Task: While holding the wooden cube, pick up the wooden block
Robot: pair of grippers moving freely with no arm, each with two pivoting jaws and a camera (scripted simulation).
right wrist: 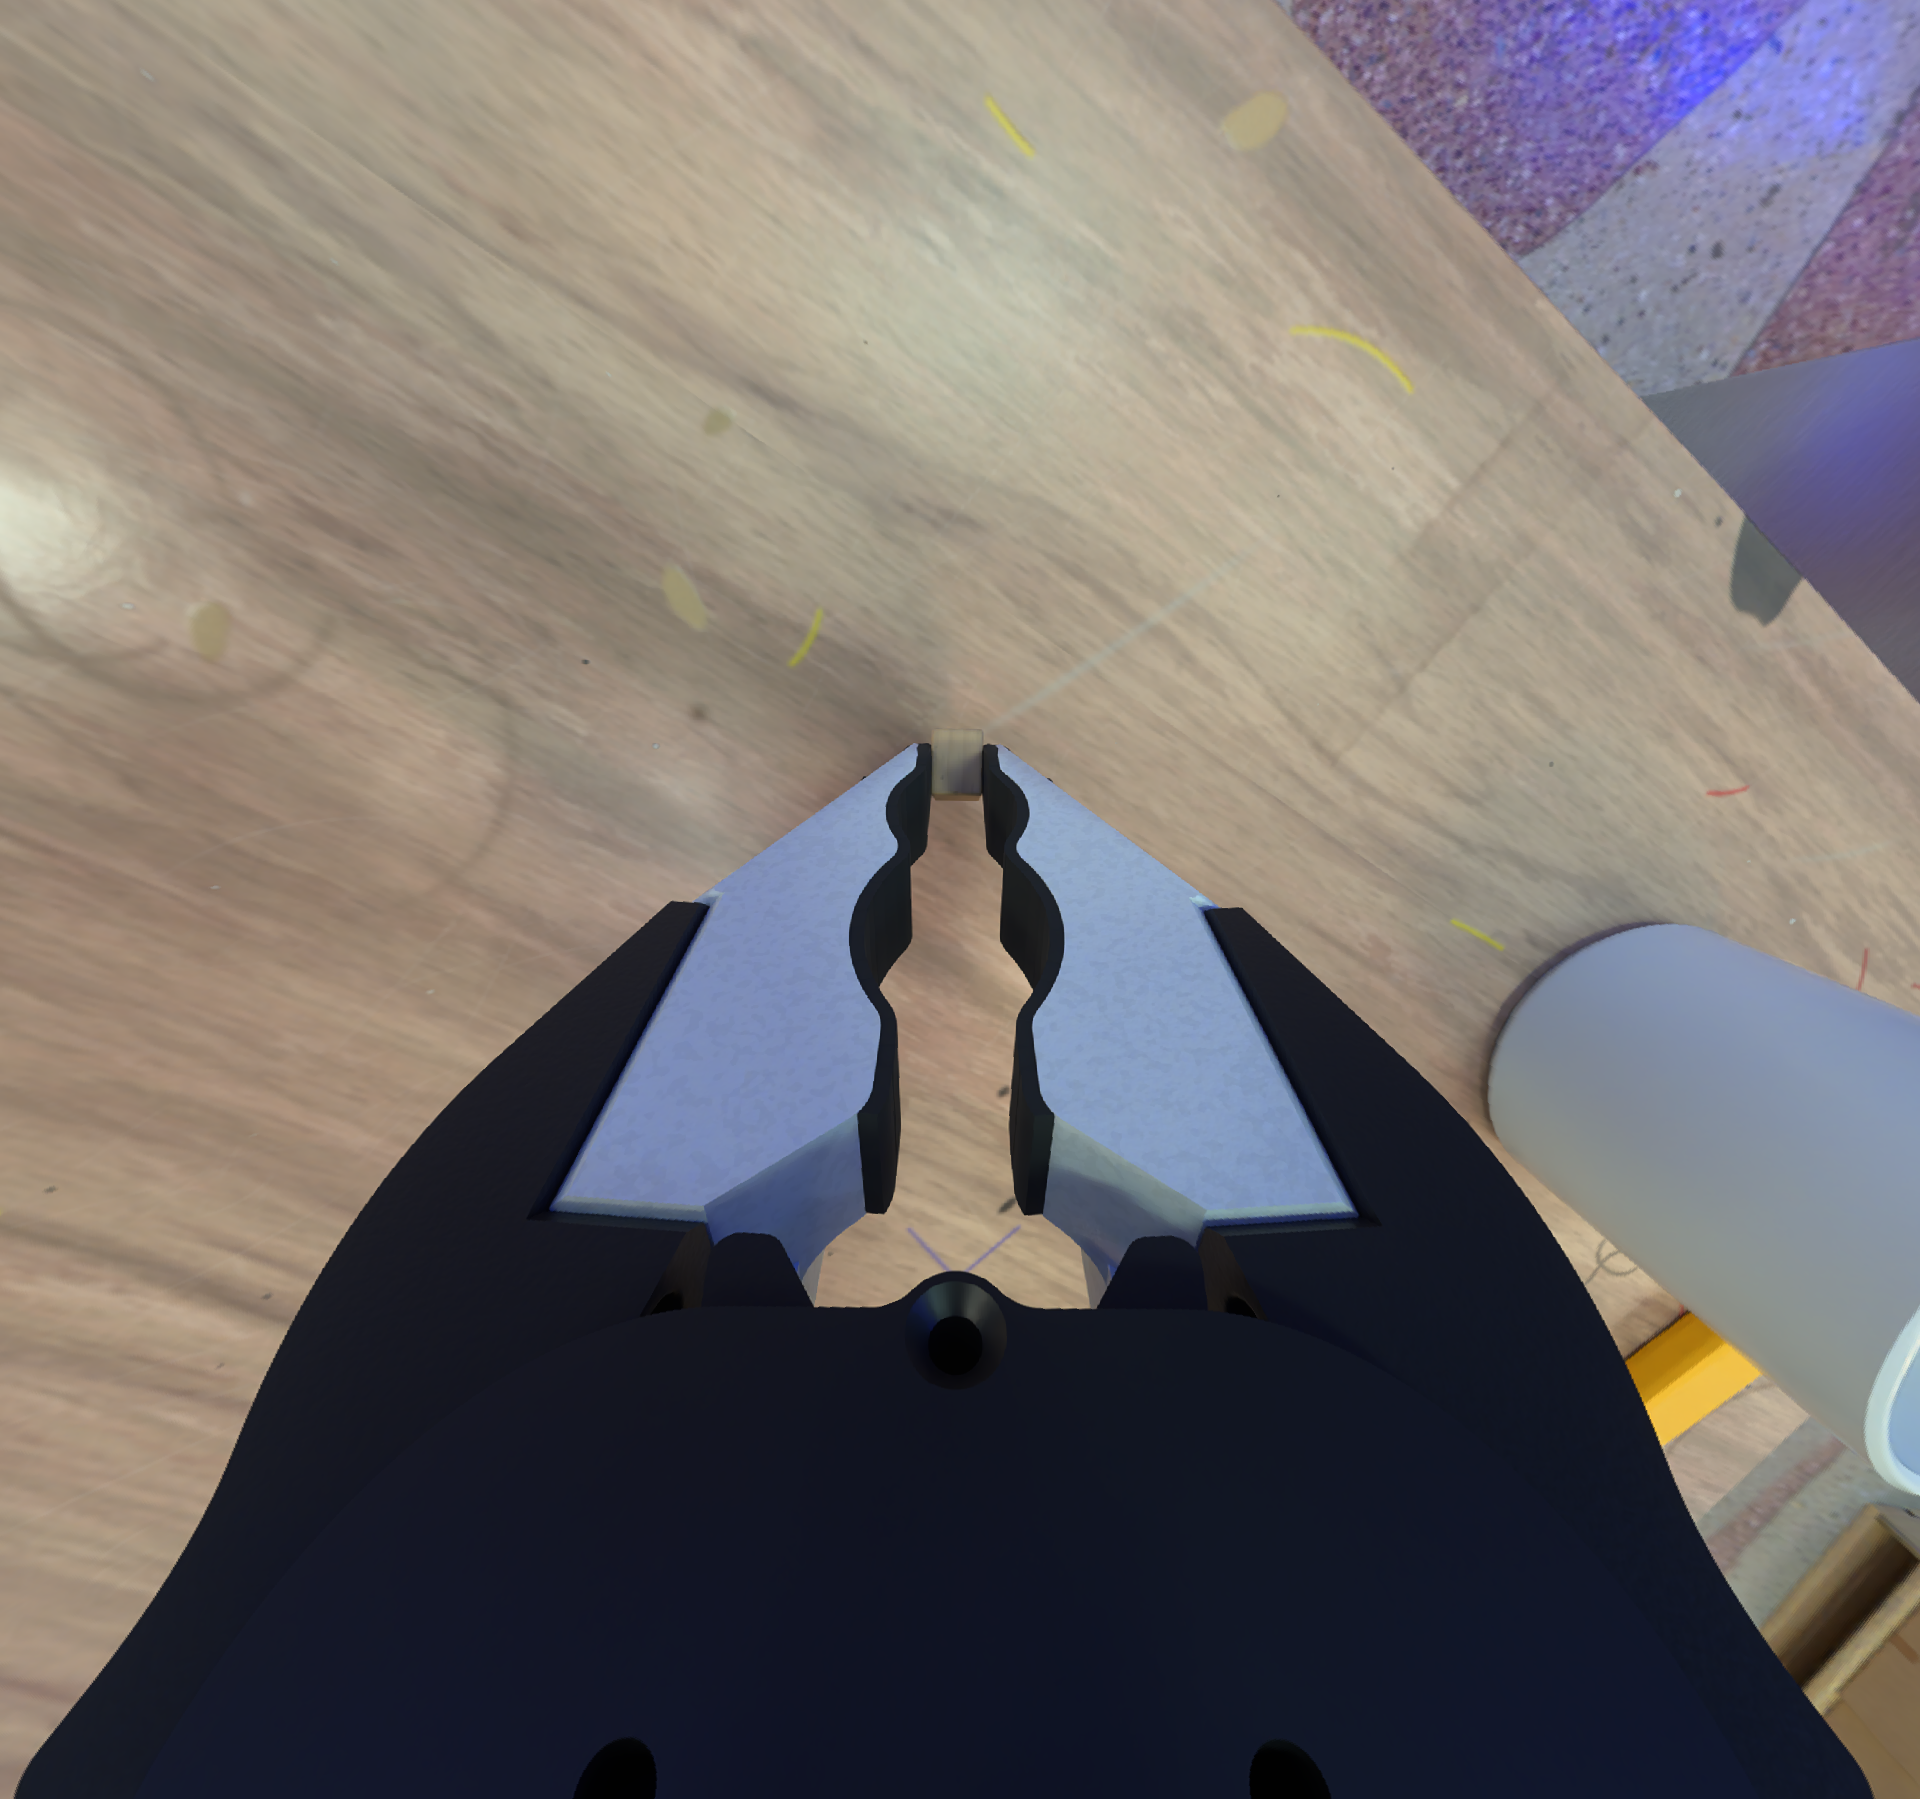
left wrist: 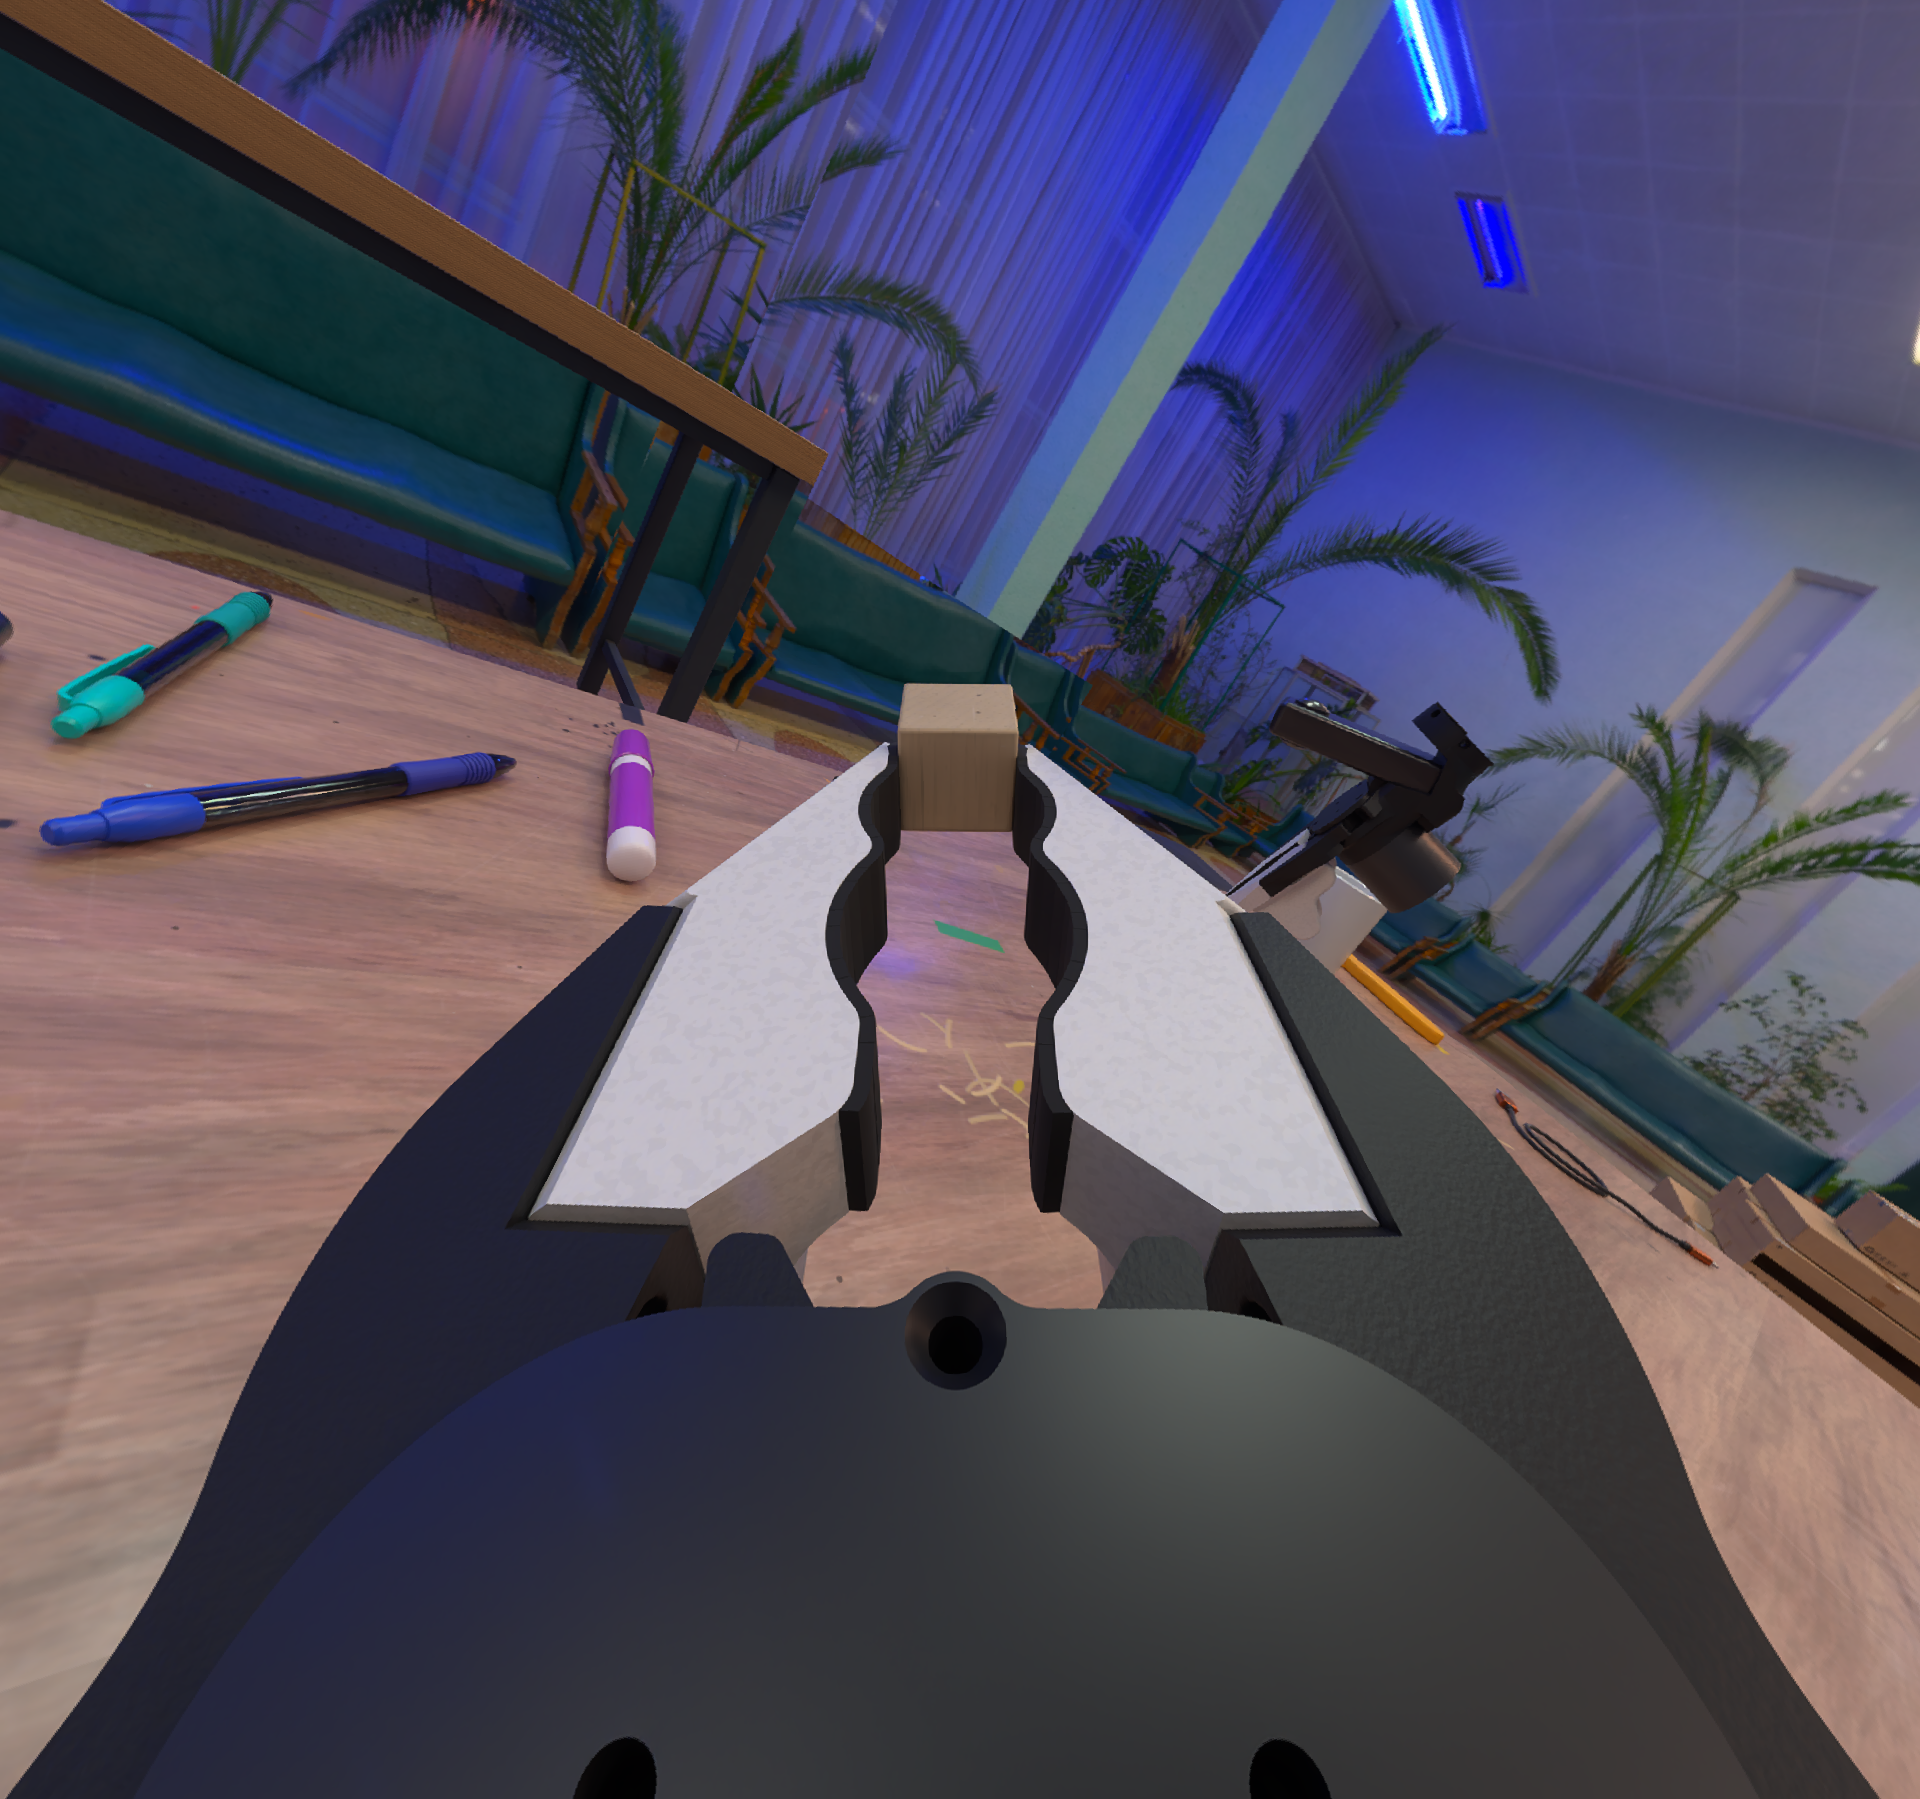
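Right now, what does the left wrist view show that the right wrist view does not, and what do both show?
Only the left wrist view shows the left claw shut on the wooden cube, with a teal pen, a blue pen and a purple marker lying on the table, and the right claw farther off.

Only the right wrist view shows that claw up close, shut on the small wooden block, and a grey cylinder lying at the right.

Both show the wooden tabletop.
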